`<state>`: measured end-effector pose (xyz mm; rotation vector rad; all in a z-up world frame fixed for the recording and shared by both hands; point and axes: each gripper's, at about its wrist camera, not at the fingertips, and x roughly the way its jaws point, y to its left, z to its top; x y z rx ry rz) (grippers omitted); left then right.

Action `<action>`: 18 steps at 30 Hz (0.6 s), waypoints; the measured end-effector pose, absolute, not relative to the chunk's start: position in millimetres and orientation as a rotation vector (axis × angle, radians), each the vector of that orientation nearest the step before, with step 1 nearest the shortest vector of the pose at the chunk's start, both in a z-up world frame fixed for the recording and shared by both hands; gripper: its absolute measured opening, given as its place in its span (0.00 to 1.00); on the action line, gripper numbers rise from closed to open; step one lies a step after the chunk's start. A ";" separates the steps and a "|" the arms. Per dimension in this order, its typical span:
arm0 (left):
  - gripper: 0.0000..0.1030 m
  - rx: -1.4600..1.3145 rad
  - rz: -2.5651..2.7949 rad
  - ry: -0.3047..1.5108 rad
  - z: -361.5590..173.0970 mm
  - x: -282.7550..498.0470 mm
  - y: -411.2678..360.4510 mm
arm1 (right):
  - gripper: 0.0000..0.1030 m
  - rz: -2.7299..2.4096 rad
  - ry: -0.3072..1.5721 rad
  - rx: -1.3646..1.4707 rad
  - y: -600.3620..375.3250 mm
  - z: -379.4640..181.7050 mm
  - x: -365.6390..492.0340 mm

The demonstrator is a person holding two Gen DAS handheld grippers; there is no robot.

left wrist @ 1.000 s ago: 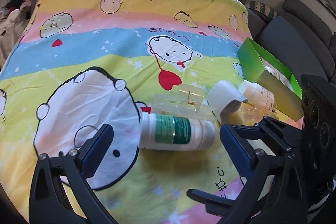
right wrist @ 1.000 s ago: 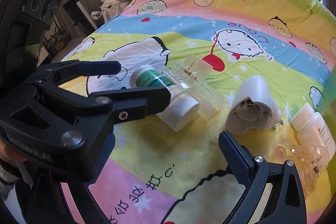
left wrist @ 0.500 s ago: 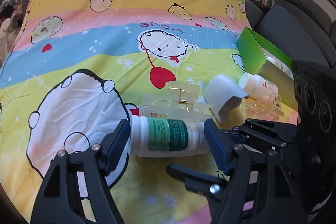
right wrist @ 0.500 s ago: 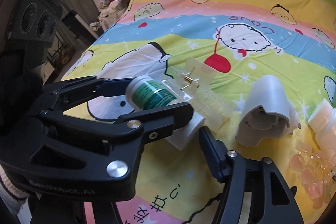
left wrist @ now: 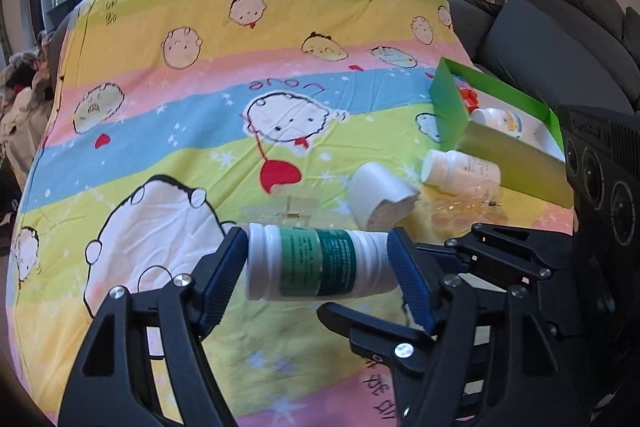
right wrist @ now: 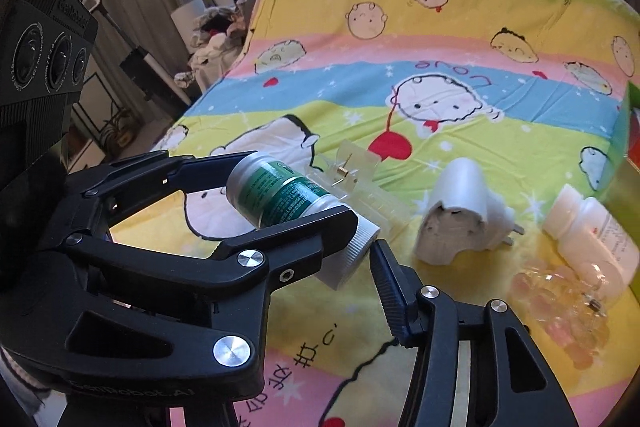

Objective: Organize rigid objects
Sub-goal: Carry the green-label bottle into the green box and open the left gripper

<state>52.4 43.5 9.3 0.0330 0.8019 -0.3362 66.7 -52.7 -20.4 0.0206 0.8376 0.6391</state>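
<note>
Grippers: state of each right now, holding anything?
Left gripper: shut on the green-label bottle, gripped end to end, off the blanket.
Right gripper: has just been closing at the bottle's cap end; a real grip cannot be told.

A cartoon-printed bedsheet [left wrist: 192,115] in yellow, pink and blue stripes covers the surface. Lying on it just beyond the left jaws is a clear plastic clip [right wrist: 352,179]. Beyond the right jaws rests a white plug adapter [right wrist: 456,219], prongs toward a small white pill bottle [right wrist: 588,223] lying on its side, with a clear amber hair claw [right wrist: 560,303] just beside that bottle. Farther to that side stands an open green box [left wrist: 448,103] at the sheet's edge.
</note>
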 end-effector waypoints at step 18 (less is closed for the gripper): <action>0.68 0.141 -0.509 0.686 78.4 69.5 -111.0 | 0.55 0.462 0.663 0.116 -198.7 48.4 57.5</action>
